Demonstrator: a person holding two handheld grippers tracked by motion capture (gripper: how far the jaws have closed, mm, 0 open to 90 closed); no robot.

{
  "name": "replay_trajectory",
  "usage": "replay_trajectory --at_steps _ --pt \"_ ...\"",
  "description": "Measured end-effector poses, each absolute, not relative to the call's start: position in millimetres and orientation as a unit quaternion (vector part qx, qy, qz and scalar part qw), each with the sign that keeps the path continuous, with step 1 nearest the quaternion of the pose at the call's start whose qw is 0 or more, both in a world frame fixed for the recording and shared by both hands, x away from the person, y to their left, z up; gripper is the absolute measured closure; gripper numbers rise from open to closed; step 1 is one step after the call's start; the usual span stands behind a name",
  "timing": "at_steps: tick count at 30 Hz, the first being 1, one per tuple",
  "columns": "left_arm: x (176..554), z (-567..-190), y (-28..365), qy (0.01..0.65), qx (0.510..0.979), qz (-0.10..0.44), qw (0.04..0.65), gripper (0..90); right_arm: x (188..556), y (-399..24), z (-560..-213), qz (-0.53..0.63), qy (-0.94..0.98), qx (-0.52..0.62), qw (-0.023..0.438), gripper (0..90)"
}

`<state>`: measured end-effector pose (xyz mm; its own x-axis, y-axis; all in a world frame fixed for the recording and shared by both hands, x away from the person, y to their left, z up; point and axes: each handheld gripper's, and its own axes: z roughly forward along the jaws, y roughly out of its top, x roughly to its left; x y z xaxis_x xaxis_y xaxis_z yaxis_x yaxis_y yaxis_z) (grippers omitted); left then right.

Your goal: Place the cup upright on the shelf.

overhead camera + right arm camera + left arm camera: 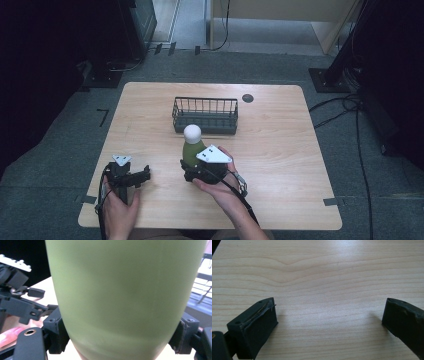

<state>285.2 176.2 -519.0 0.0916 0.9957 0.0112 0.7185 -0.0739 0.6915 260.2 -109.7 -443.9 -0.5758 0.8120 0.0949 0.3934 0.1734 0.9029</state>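
Grey carpet is surrounding a light wooden table (280,150), where a dark wire basket (205,115) is sitting toward the far middle. Just in front of it, a green bottle (191,150) with a round white cap (192,132) is standing upright. The right gripper (192,167) is clamping its jaws on either side of the bottle's lower body, the right hand (222,187) reaching in from below with the wrist angled leftward. The left gripper (142,175) is lying low near the table's front left, pointing right, its jaws spread wide over bare wood, the left hand (117,210) wrapping its handle.
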Motion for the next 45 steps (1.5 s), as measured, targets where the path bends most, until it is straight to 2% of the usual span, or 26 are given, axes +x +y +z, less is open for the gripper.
replay_trajectory --at_steps 11,31,35,45 --pt "285 -519 176 0.624 0.687 0.254 0.271 0.0 287 -127 -413 0.494 0.723 0.428 0.222 19.9" --pt "285 -519 176 0.623 0.688 0.254 0.272 0.0 327 -137 -376 0.495 0.707 0.440 0.246 20.0" --pt "285 -519 176 0.623 0.688 0.254 0.272 0.0 334 -138 -367 0.493 0.704 0.438 0.263 20.0" --pt "285 -519 176 0.623 0.688 0.254 0.272 0.0 363 -156 -348 0.517 0.660 0.473 0.272 20.0"
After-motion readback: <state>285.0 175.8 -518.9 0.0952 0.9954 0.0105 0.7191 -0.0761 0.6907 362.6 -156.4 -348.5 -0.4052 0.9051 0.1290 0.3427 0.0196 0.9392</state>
